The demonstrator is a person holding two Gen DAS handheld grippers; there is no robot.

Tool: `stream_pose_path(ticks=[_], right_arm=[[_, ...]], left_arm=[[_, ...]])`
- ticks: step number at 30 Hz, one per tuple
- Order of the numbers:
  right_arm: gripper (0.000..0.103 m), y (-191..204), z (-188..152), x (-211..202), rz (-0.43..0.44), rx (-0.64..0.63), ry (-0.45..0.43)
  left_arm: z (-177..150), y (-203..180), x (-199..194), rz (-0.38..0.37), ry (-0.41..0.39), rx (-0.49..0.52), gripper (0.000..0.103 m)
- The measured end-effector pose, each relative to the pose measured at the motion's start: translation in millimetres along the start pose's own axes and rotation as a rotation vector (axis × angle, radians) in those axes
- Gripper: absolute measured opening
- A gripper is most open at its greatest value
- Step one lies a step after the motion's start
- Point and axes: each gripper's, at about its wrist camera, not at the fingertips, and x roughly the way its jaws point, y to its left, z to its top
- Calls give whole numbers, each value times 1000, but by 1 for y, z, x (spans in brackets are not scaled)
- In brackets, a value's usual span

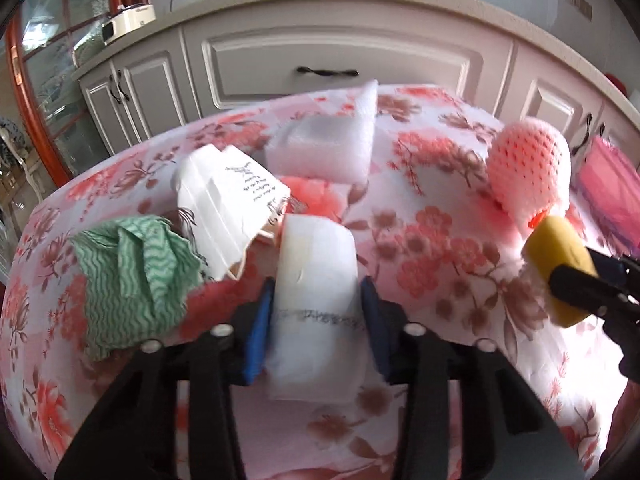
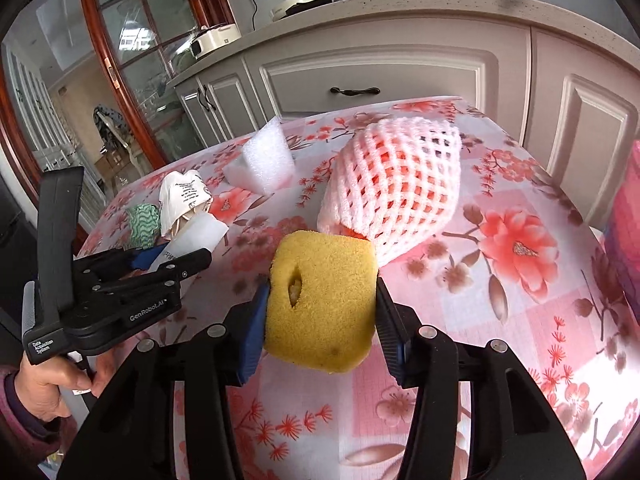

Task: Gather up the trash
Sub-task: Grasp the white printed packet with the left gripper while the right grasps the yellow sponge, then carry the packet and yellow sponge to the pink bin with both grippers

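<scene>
My left gripper (image 1: 317,286) points down at the flowered tablecloth (image 1: 440,240), and its blue pads (image 1: 260,320) sit against both sides of a white foam sheet piece (image 1: 316,264). In the right wrist view, my right gripper (image 2: 320,290) is shut on a yellow sponge (image 2: 320,304), held just above the cloth. Beyond the sponge lies a pink foam fruit net (image 2: 396,184). Other trash lies on the table: a green wavy cloth (image 1: 132,280), a crumpled white printed paper (image 1: 224,208) and a white foam block (image 1: 324,144).
A pink bag (image 1: 612,196) stands at the table's right edge. Grey kitchen cabinets (image 1: 336,68) run behind the table, with a glass door in a red wooden frame (image 2: 132,40) to the left. A person's hand (image 2: 48,384) holds the left gripper's handle.
</scene>
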Motion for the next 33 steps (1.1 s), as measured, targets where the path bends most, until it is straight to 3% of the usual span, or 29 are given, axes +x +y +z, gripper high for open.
stream_pose_path(ticks=[7, 22, 33], right_arm=[[48, 9, -9, -13, 16, -16, -18], [48, 35, -30, -53, -11, -56, -69], [48, 55, -34, -86, -110, -108, -138]], left_arm=[[-11, -9, -12, -5, -22, 38, 34], [-58, -24, -104, -35, -198, 3, 34], [-70, -28, -161, -42, -328, -31, 34]])
